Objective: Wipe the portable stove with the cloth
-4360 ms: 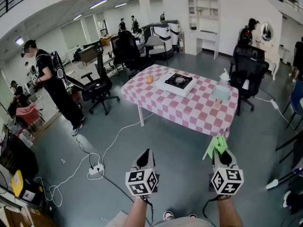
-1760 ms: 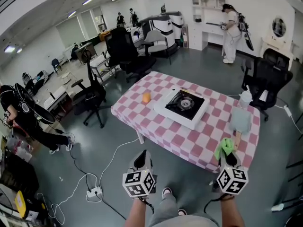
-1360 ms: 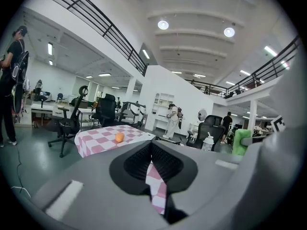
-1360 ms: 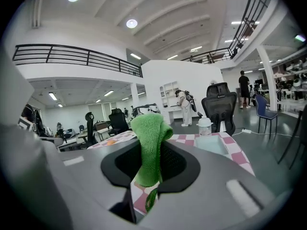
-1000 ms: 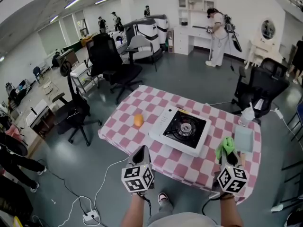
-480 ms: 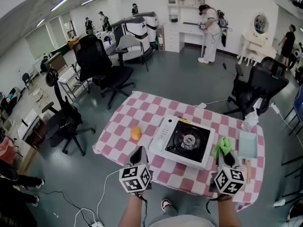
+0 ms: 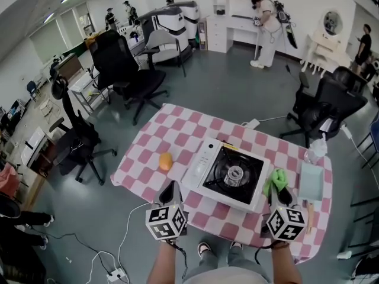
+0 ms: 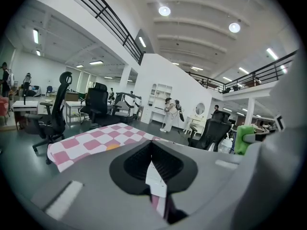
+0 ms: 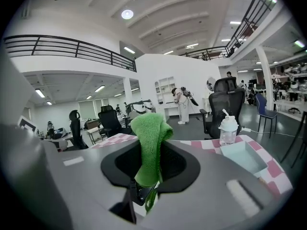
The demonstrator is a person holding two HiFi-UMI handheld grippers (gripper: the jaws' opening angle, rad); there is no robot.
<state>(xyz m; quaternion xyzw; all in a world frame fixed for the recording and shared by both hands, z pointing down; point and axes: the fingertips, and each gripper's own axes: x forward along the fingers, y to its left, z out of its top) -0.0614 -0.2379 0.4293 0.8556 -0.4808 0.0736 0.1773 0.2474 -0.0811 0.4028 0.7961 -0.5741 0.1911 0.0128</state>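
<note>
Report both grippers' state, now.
Left gripper: closed, holding nothing.
Right gripper: closed on the green fuzzy cloth.

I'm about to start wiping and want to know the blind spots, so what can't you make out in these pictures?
Dirt on the stove: head view, too small to tell whether or where.
The stove's burner: absent from both gripper views, behind each gripper's own body.
The orange thing on the table: head view, too small to name.
Lower end of the cloth: right gripper view, buried between the shut jaws of the right gripper.
</note>
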